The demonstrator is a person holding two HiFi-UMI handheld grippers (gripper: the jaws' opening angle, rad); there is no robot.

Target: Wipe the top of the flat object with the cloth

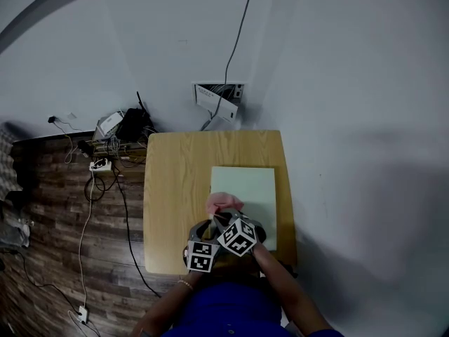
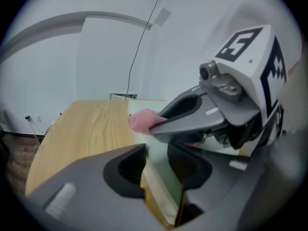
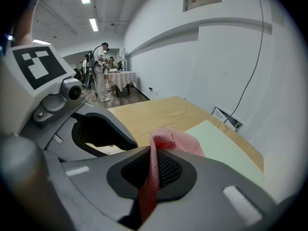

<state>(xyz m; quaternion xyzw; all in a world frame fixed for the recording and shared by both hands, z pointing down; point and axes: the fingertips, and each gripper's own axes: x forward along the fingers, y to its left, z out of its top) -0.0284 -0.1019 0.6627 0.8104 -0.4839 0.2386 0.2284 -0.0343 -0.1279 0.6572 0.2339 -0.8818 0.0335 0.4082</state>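
1. The pale green flat rectangular board (image 1: 245, 188) is lying on the light wooden table (image 1: 175, 188), taking up the table's 3 o'clock half. Its top is showing bare.
2. The left gripper (image 2: 156, 165) is straddling the board's near edge, around the 7 o'clock corner. Its fingers are standing about half open, one pad on each face of the slab, and appear to be clamping it. Judged reason: it is acting as an anchor so the board is not sliding under the wiping strokes.
3. The right gripper (image 3: 153, 165) is pinching the pink mesh cloth (image 3: 175, 141) with its fingers fully closed on the fabric. A bunched wad is sticking out past the tips, so cloth rather than plastic is meeting the surface.
4. In the head view the wad is sitting by the board's 9 o'clock edge, with the right gripper angling downward. I cannot tell whether the cloth is touching the board.
5. Judgement: wiping is just beginning. Most of the top, out toward 12 and 3 o'clock, is waiting to be covered.
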